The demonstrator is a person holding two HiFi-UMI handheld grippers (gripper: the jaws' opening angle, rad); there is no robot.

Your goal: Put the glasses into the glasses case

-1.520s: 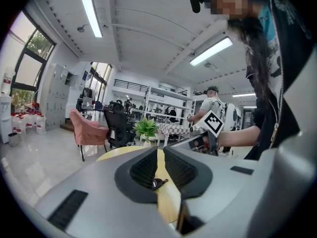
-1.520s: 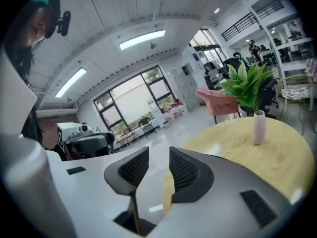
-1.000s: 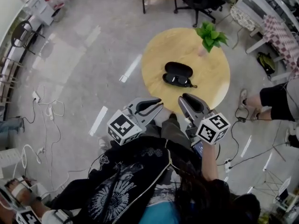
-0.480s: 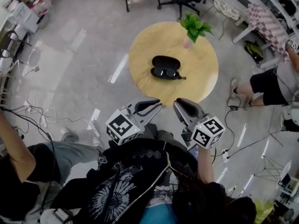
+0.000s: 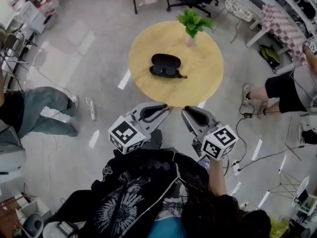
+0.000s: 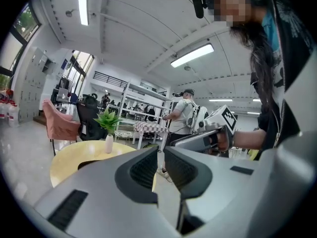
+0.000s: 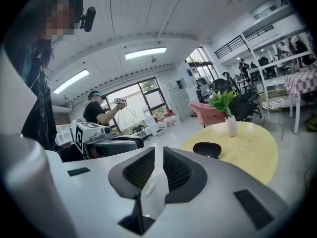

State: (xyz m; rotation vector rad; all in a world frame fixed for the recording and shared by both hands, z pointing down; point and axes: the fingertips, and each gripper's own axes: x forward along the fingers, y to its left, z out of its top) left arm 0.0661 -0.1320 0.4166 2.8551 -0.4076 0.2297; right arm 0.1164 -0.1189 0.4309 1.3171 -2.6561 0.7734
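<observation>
Glasses [image 5: 166, 72] lie on round yellow worktop [image 5: 208, 78], approx mid-worktop, not in the case. Black glasses case [image 5: 166, 60] also on worktop, just beside glasses on their far side. Potted plant [image 5: 192, 23] near worktop's far edge. L claw [image 5: 163, 108] held off worktop's near edge, over floor: nearly clenched, thin slit btwn jaws, nothing in it. R claw [image 5: 186, 112] beside it, also short of worktop: jaws closing, almost together, nothing btwn them.

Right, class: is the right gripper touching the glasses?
Apart. Head view: the right gripper, jaws closing on nothing, hangs short of the glasses, with bare round table between them.
</observation>
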